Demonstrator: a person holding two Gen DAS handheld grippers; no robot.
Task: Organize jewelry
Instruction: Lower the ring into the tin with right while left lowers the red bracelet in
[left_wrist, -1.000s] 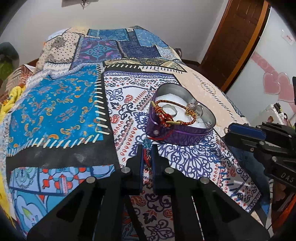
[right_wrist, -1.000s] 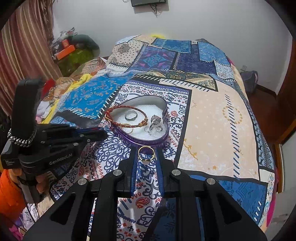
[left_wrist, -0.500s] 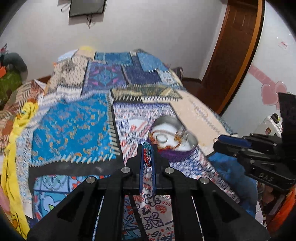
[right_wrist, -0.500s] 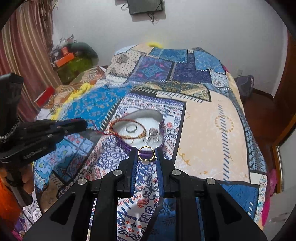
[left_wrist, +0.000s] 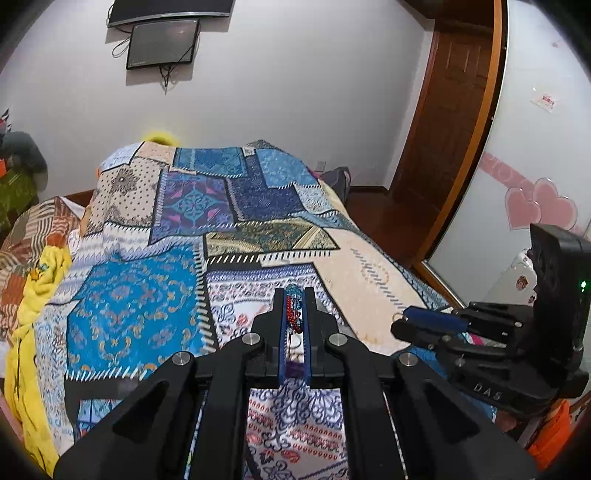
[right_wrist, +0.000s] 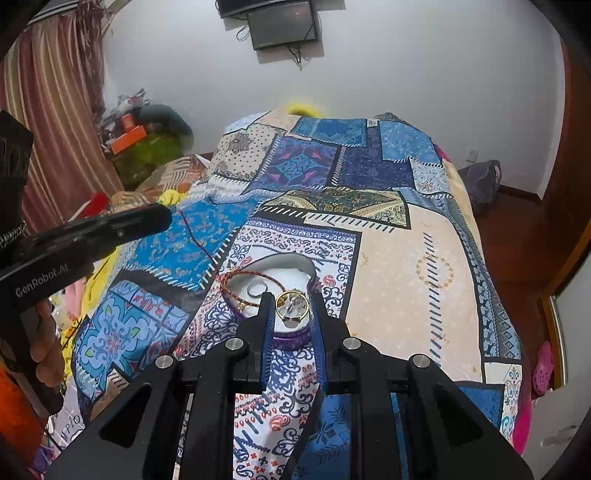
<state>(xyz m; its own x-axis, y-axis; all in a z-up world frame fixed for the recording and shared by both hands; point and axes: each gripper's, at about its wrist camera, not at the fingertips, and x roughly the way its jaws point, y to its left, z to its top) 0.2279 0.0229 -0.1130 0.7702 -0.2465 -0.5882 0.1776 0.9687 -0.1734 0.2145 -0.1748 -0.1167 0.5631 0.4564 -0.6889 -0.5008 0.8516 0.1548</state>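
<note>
Right wrist view: both claws hold jewelry above the bed.
Right claw (right_wrist: 291, 308) pinches a round gold ring (right_wrist: 291, 305) right over the purple heart-shaped tin (right_wrist: 291, 338); left claw (left_wrist: 294, 295) grips a red beaded string (left_wrist: 292, 315).

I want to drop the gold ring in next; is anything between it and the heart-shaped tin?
Nothing visible blocks it. The right gripper holds the gold ring above the open heart-shaped tin; inside lie a red cord bracelet and a silver ring.
</note>
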